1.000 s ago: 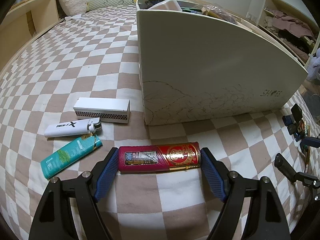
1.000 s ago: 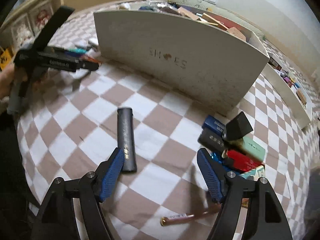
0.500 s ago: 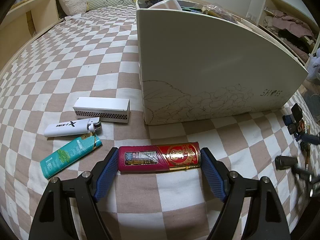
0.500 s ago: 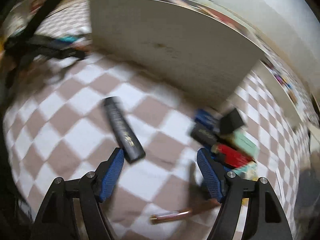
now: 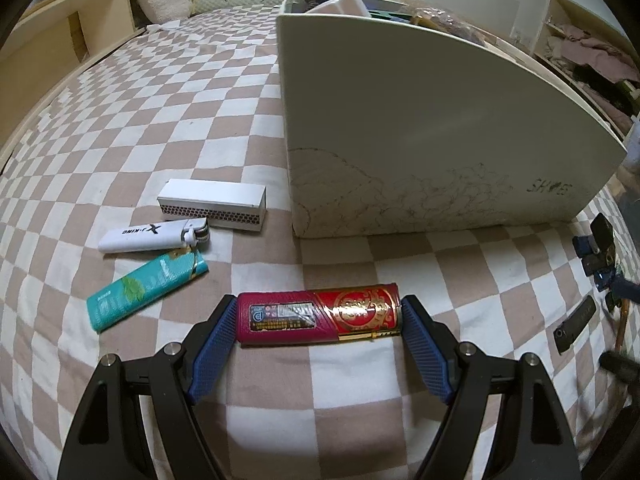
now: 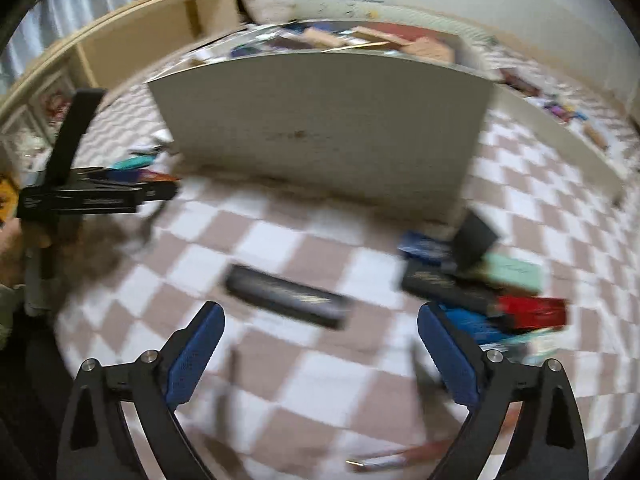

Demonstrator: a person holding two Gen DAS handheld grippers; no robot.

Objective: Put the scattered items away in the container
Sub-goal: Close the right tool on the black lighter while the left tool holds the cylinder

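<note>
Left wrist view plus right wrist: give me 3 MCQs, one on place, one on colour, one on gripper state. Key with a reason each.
1. Where does the red and gold pack lie?
A. Inside the white box
B. On the checked bedcover between the left gripper's fingers
C. On top of the matchbox

2. What colour is the lighter beside the white matchbox?
A. White
B. Black
C. Yellow

3. How does the right gripper stand?
A. Shut on the dark flat stick
B. Shut on a red pack
C. Open, holding nothing

Key:
1 B: the pack rests flat on the bedcover, bracketed by the blue pads of the left gripper, in front of the white box.
2 A: its body is white with black lettering.
3 C: its pads stand wide apart, and the dark flat stick lies on the cover beyond them.
</note>
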